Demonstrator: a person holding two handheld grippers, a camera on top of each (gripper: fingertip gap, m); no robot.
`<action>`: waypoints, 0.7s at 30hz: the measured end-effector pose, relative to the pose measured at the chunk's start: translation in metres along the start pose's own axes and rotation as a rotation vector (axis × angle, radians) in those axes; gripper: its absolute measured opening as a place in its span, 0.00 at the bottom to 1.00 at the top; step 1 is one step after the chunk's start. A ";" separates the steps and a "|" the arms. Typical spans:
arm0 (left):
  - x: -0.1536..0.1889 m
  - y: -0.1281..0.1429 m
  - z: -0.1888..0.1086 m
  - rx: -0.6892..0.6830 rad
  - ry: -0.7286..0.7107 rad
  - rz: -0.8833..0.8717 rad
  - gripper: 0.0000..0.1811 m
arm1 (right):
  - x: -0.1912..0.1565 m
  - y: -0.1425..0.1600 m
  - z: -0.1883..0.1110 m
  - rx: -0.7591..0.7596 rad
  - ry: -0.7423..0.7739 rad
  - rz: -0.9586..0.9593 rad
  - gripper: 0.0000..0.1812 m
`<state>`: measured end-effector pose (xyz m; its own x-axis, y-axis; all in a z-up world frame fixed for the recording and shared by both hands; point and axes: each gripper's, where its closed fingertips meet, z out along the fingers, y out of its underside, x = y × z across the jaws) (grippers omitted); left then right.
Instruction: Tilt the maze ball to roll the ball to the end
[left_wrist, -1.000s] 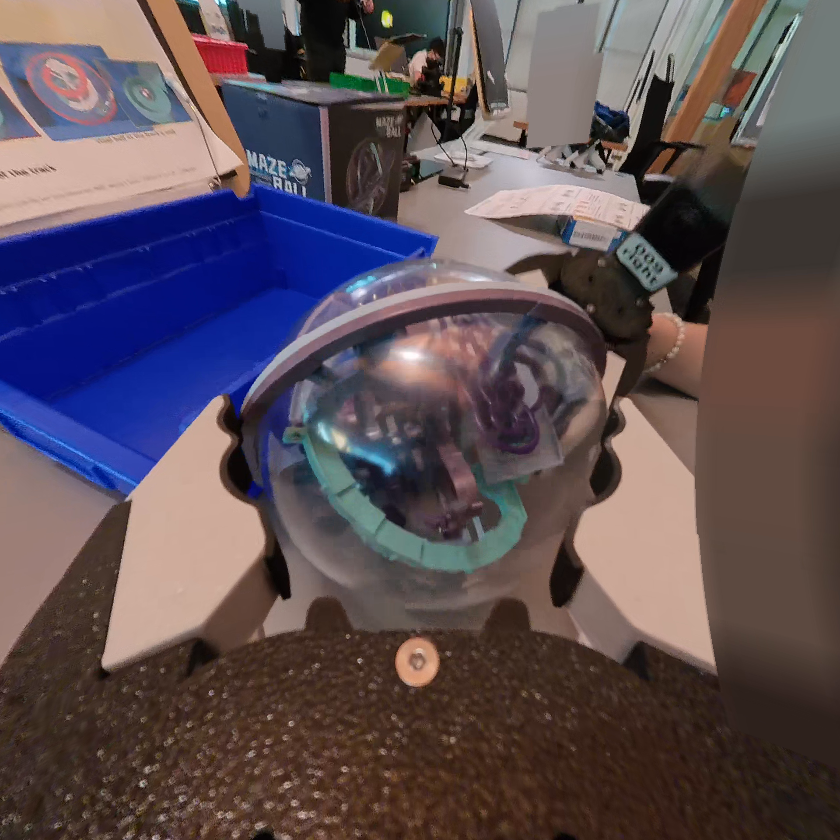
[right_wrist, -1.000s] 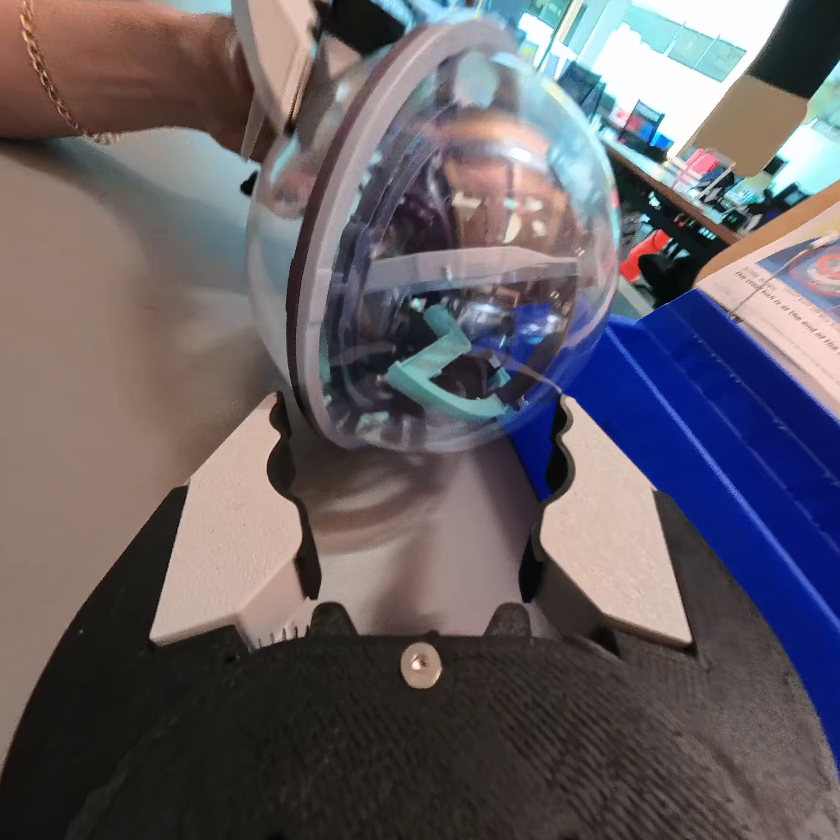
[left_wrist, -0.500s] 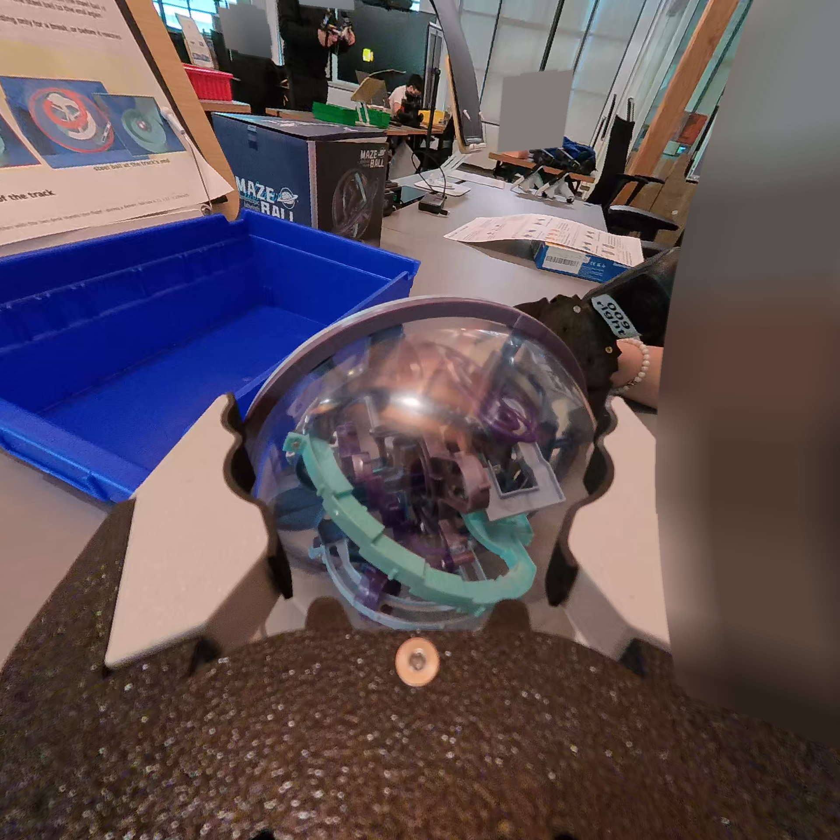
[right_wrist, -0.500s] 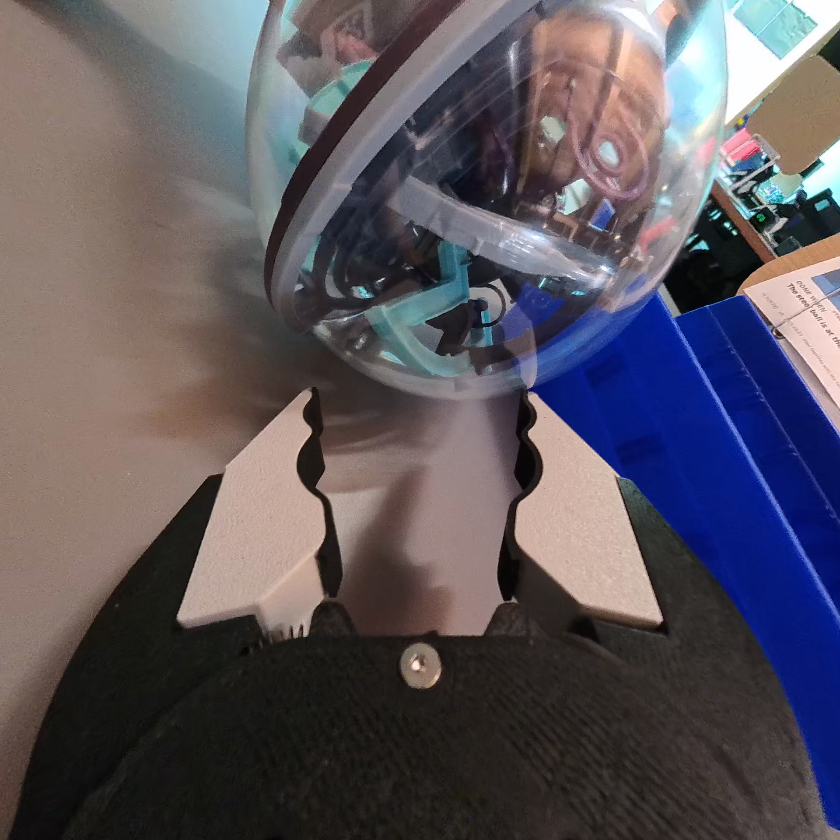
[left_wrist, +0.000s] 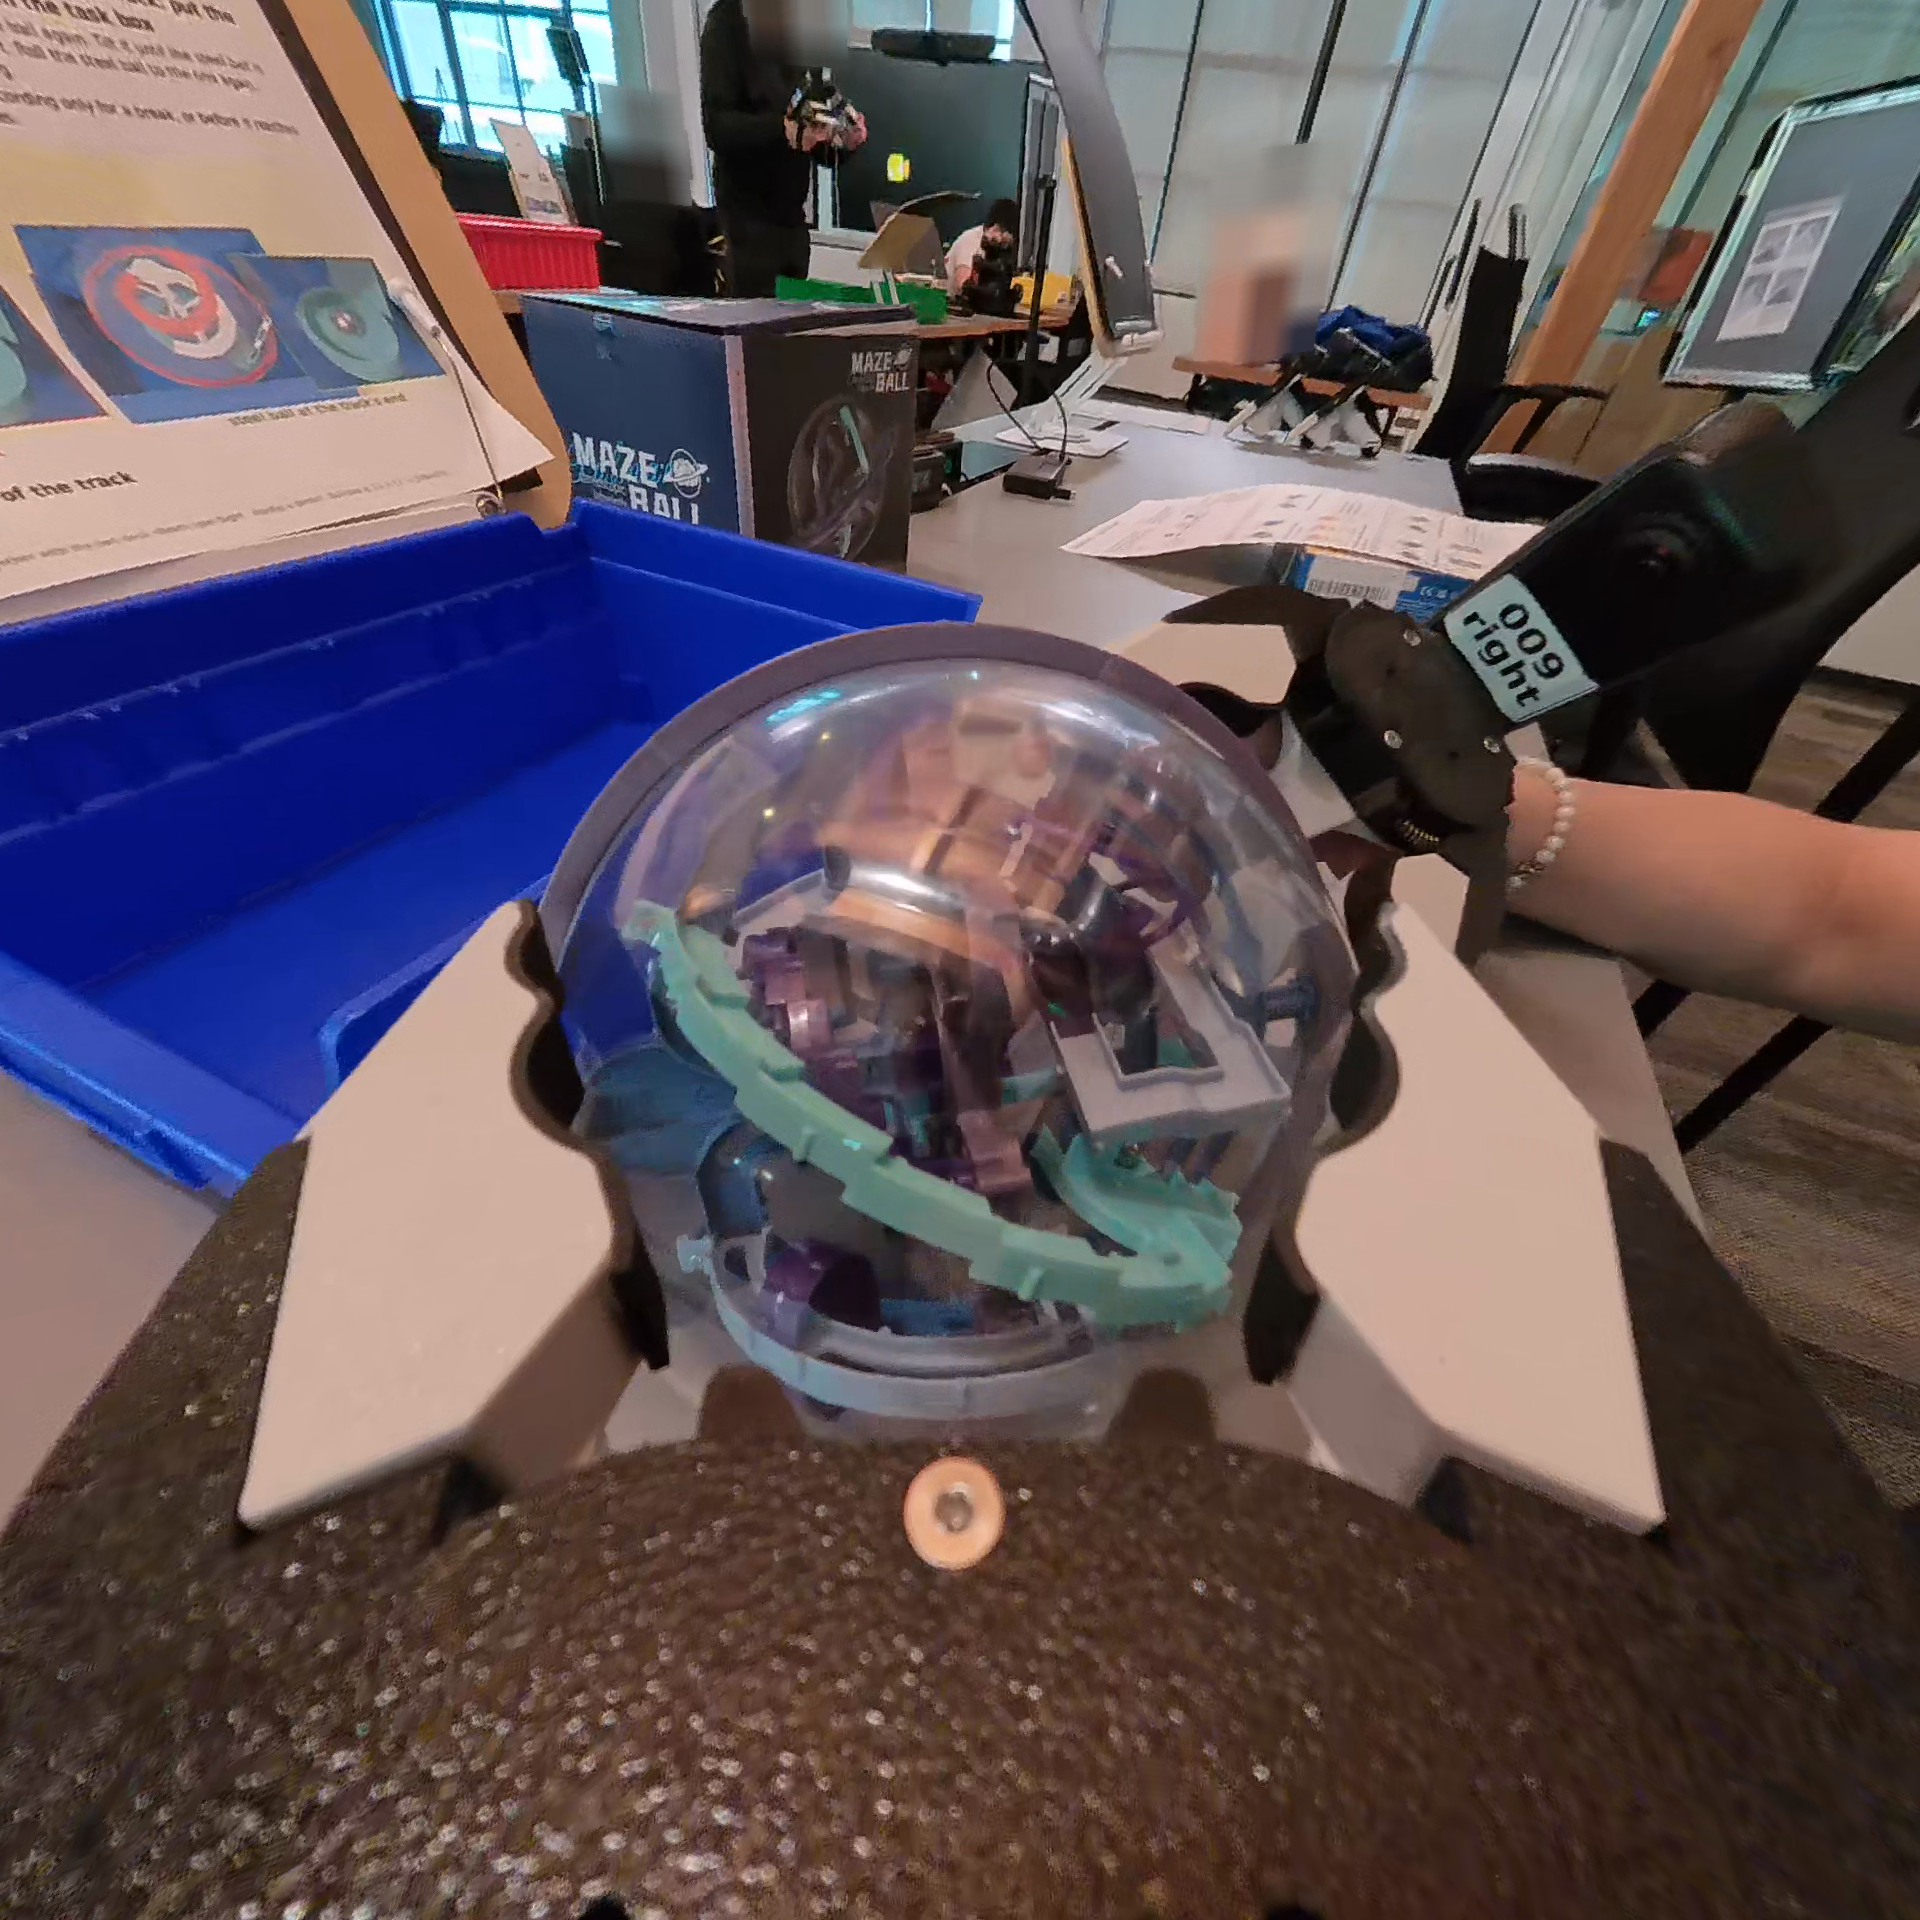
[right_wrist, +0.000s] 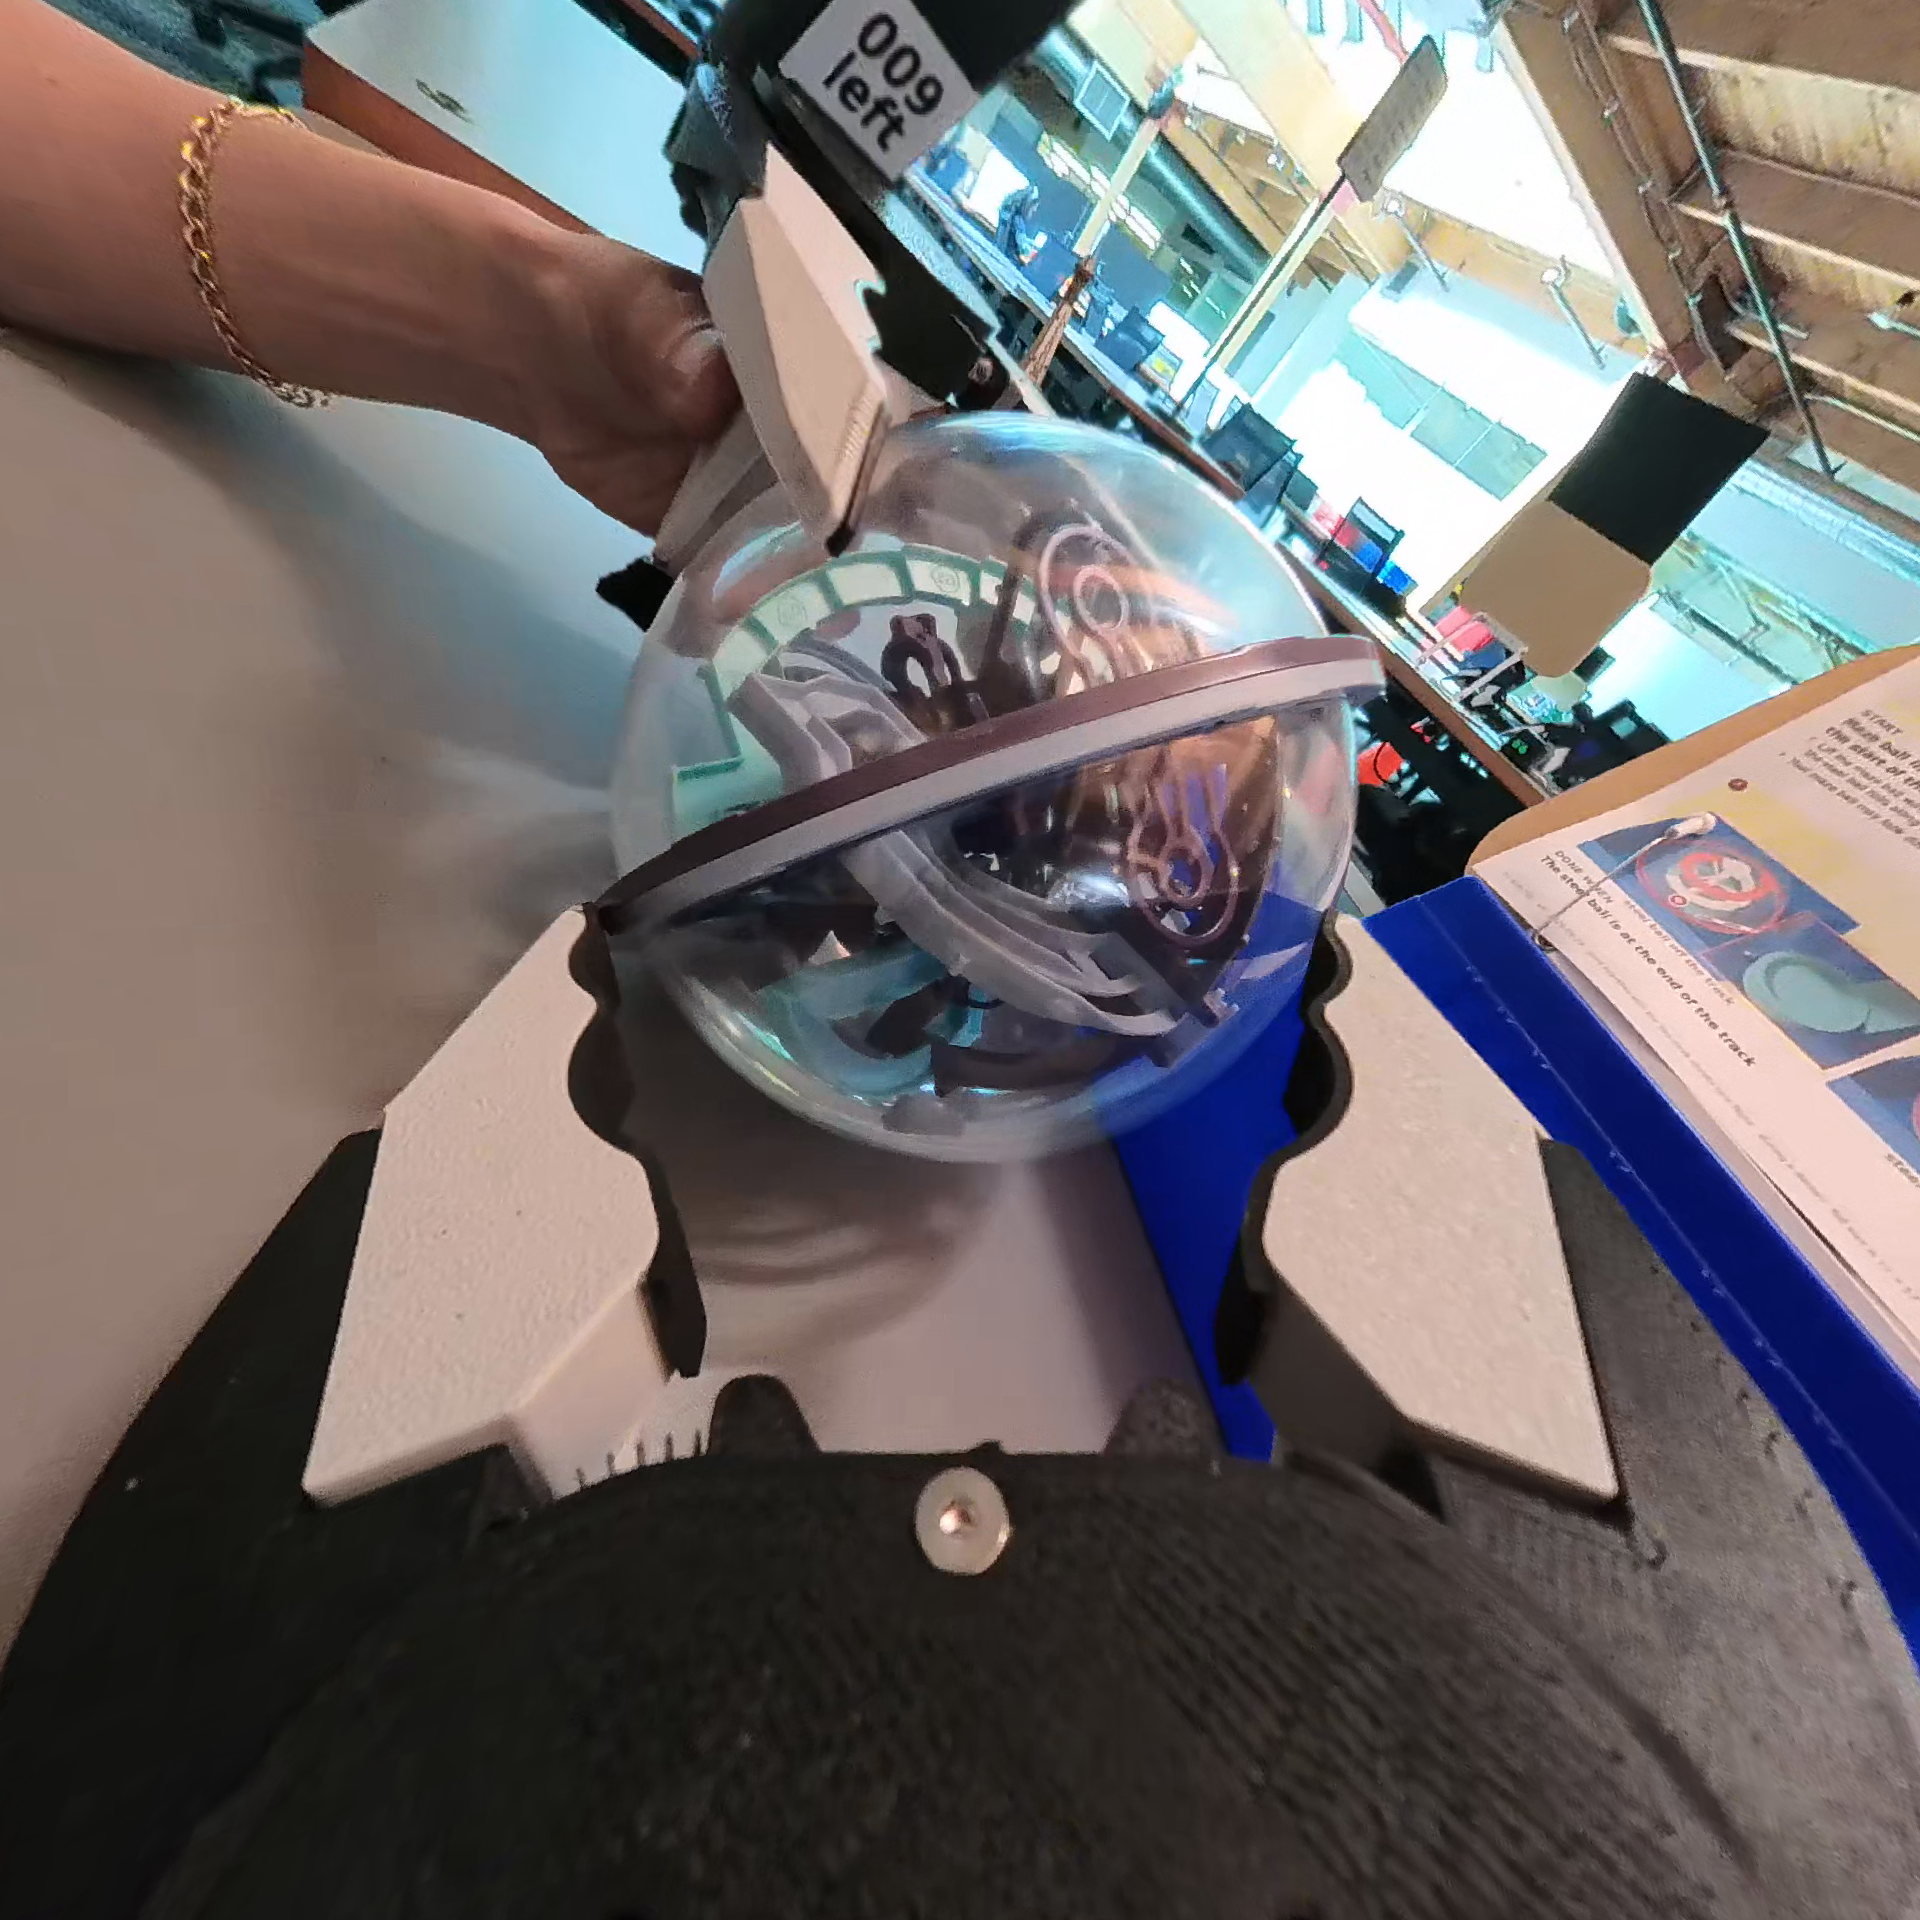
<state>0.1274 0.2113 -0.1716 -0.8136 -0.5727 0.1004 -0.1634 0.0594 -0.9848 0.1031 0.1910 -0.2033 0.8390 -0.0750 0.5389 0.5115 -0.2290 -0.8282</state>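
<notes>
The maze ball (left_wrist: 935, 987) is a clear sphere with a grey rim band and teal, purple and grey tracks inside. My left gripper (left_wrist: 951, 935) is shut on it, one finger on each side. In the right wrist view the maze ball (right_wrist: 987, 831) sits between the tips of my right gripper (right_wrist: 961, 935), which touch its sides at the tilted rim. The left gripper (right_wrist: 821, 457) presses on the ball from above there. The right gripper (left_wrist: 1351, 727) shows at the ball's far right in the left wrist view. I cannot make out the small steel ball.
An open blue bin (left_wrist: 312, 831) stands left of the ball; it also shows in the right wrist view (right_wrist: 1558, 1143). An instruction sheet (left_wrist: 208, 312) leans behind it. A maze ball box (left_wrist: 727, 416) and papers (left_wrist: 1299, 520) lie farther back on the grey table (right_wrist: 260, 727).
The ball has turned: its rim went from near upright to near level in the right wrist view. My right gripper spread wider and came up around the ball. The left gripper kept its hold.
</notes>
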 end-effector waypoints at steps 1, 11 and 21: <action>0.000 0.000 0.000 0.000 -0.004 0.000 0.80 | 0.000 0.000 0.000 0.009 -0.001 0.003 0.71; -0.002 0.007 0.002 0.025 0.037 -0.110 0.85 | 0.001 0.002 -0.010 0.037 -0.010 -0.036 0.64; 0.004 0.008 0.001 -0.001 0.045 -0.069 0.85 | -0.004 -0.004 -0.014 0.073 -0.055 -0.023 0.67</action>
<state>0.1237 0.2088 -0.1796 -0.8245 -0.5382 0.1744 -0.2203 0.0215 -0.9752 0.0950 0.1786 -0.2000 0.8350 -0.0166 0.5500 0.5409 -0.1587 -0.8260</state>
